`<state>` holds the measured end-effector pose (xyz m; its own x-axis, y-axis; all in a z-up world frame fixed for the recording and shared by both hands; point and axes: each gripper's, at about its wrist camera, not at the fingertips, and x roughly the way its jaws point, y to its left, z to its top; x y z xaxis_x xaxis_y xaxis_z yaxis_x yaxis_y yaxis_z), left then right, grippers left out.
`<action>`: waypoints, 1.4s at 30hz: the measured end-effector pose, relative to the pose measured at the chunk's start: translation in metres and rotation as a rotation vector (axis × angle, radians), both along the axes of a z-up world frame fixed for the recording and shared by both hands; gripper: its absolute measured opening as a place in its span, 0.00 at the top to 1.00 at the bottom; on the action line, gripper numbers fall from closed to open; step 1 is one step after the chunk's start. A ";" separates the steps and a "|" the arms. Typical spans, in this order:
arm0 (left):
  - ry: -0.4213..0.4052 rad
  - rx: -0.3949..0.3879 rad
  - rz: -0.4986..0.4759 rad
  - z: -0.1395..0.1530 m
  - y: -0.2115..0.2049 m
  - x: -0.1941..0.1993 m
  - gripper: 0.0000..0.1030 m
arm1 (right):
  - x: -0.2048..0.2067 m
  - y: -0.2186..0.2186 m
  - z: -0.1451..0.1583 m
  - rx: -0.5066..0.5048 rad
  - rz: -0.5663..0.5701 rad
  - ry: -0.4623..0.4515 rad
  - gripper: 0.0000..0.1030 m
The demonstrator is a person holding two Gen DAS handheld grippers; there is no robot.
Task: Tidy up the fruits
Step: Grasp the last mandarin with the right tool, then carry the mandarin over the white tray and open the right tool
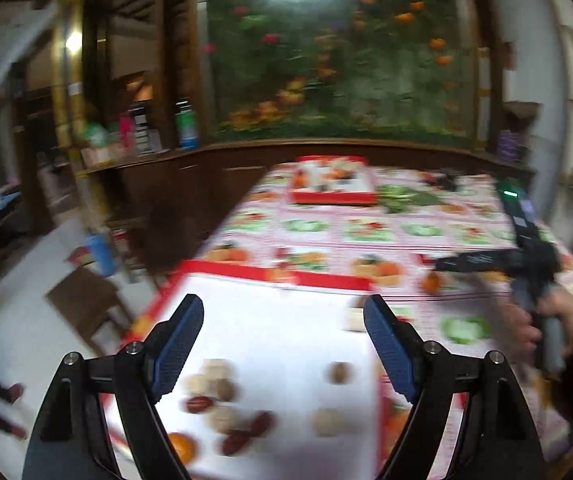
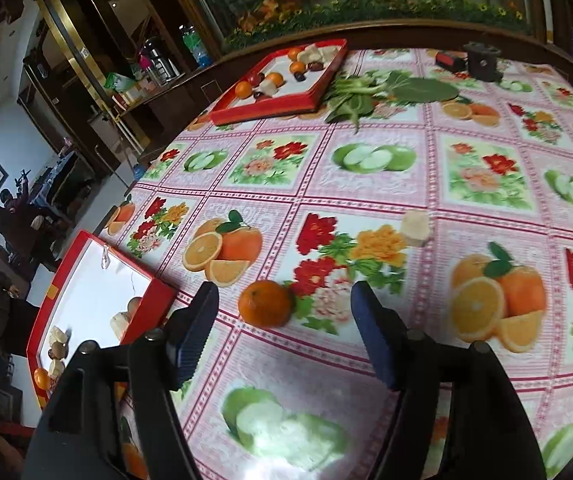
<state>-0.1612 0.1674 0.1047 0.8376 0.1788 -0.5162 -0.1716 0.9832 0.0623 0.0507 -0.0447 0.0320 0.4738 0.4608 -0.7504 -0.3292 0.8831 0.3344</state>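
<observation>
A loose orange [image 2: 265,303] sits on the flower-and-fruit patterned cloth of the tabletop [image 2: 406,184], just ahead of the right hand-held gripper [image 2: 284,330] and roughly in line with the gap between its blue pads. The jaws stand apart with nothing between them; the orange lies beyond the fingertips, untouched. Farther off on the cloth, to the right, stands a pale cut piece of fruit [image 2: 416,229].

To the left of the orange lies the near red tray [image 2: 86,248] with its white floor, holding a few pale pieces, a brown nut and a small orange along its lower edge. The left hand-held gripper [image 1: 282,344] hangs over this tray, jaws spread wide and empty. Beneath it, blurred, lie red dates [image 1: 246,432], pale round pieces and brown nuts scattered on the white floor, with an orange at the lower left corner.

At the far side of the tabletop rests a second red tray [image 2: 310,92] carrying oranges, pale chunks and dark fruits. Leafy greens [image 2: 370,94] lie just beside it, and a small black-and-red device [image 2: 470,60] sits beyond them.
</observation>
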 end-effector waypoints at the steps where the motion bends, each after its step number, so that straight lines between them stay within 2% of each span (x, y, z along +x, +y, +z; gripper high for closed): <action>1: 0.012 0.012 0.023 -0.002 0.003 0.003 0.20 | 0.002 0.004 -0.004 -0.006 -0.003 0.010 0.32; 4: 0.041 -0.006 0.023 -0.010 0.002 0.011 0.20 | 0.006 0.012 -0.013 -0.034 -0.010 0.023 0.32; 6: 0.067 -0.048 -0.005 -0.016 -0.004 0.019 0.20 | 0.007 0.012 -0.016 -0.042 -0.011 0.025 0.32; 11: 0.122 -0.072 -0.055 -0.031 -0.023 0.037 0.20 | 0.008 0.020 -0.022 -0.066 -0.011 0.025 0.32; 12: 0.130 -0.072 -0.078 -0.033 -0.028 0.039 0.20 | 0.008 0.023 -0.024 -0.084 -0.005 0.021 0.36; 13: 0.135 -0.062 -0.102 -0.033 -0.034 0.041 0.20 | 0.007 0.028 -0.026 -0.103 0.006 0.018 0.46; 14: 0.133 -0.048 -0.113 -0.032 -0.037 0.041 0.20 | 0.005 0.032 -0.027 -0.106 0.023 0.010 0.49; 15: 0.125 -0.041 -0.120 -0.030 -0.039 0.041 0.20 | 0.002 0.038 -0.026 -0.112 0.038 0.000 0.60; 16: 0.121 -0.046 -0.121 -0.028 -0.038 0.041 0.20 | 0.000 0.043 -0.025 -0.125 0.046 -0.009 0.64; 18: 0.112 -0.056 -0.097 -0.023 -0.028 0.041 0.20 | -0.009 0.052 -0.022 -0.177 0.051 -0.049 0.65; 23: 0.085 -0.023 0.016 -0.015 0.005 0.033 0.20 | -0.028 0.053 -0.011 -0.042 0.104 -0.041 0.65; 25: 0.085 -0.009 0.053 -0.015 0.015 0.028 0.20 | -0.042 0.059 -0.001 0.053 0.159 -0.056 0.64; 27: 0.079 -0.002 0.085 -0.015 0.024 0.021 0.20 | -0.055 0.072 0.006 0.117 0.214 -0.062 0.64; 30: 0.068 -0.005 0.101 -0.012 0.030 0.013 0.20 | -0.075 0.102 0.006 0.159 0.302 -0.040 0.64; 36: 0.058 -0.001 0.095 -0.008 0.025 0.009 0.20 | -0.104 0.154 -0.004 0.108 0.390 -0.033 0.63; 38: 0.057 -0.002 0.079 -0.007 0.020 0.010 0.20 | -0.108 0.157 -0.003 0.095 0.389 -0.037 0.63; 40: 0.060 -0.010 0.058 -0.008 0.012 0.011 0.20 | -0.108 0.157 -0.004 0.076 0.392 -0.017 0.54; 42: 0.073 -0.024 0.020 -0.010 0.000 0.017 0.20 | -0.106 0.146 -0.002 0.090 0.373 -0.028 0.52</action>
<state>-0.1446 0.1676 0.0946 0.7939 0.1821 -0.5801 -0.1869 0.9810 0.0521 -0.0554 0.1015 0.0298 0.2808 0.6687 -0.6885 -0.6321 0.6686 0.3916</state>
